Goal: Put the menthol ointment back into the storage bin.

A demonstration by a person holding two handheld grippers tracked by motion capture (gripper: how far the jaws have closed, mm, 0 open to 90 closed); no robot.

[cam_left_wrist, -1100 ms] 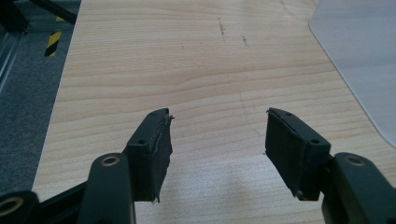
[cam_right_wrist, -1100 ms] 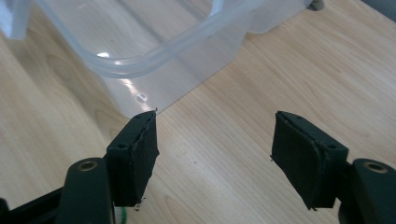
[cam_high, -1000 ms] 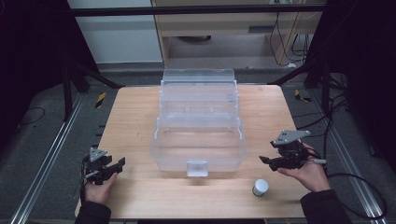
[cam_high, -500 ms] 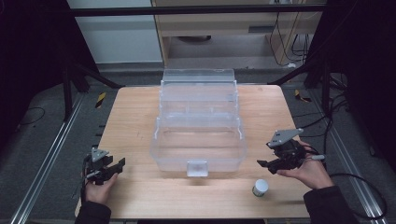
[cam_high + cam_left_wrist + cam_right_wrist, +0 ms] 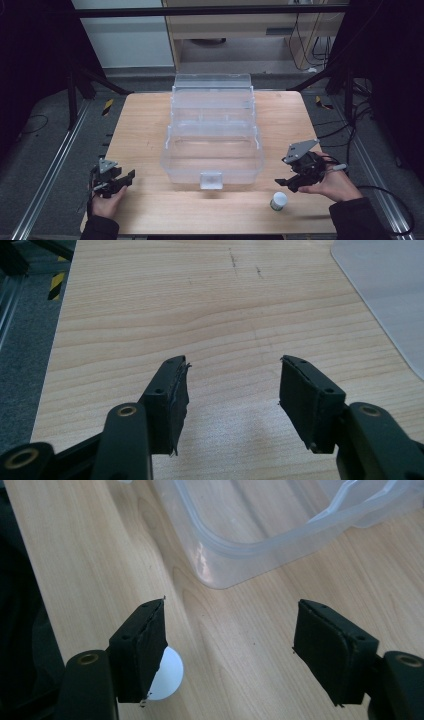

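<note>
With its jaws gaping empty, the right claw (image 5: 285,182) is hovering beside the small white-capped jar (image 5: 278,201) standing on the desk (image 5: 145,125) near the clear box (image 5: 212,150), so it should be lowering squarely around the cap.

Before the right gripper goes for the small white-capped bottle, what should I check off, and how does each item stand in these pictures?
1. Right gripper jaws apart with nothing between them: ok, seen in the right gripper view.
2. White-capped bottle upright on the table and free of the clear plastic box: ok.
3. Bottle centred between the jaws: not ok; in the right gripper view its cap peeks out from behind one jaw.
4. Jaws wide enough for the bottle: cannot tell.
5. Box open to take the bottle: ok, its lid stands back.
6. Left gripper empty and off to the side, away from the box: ok.
</note>
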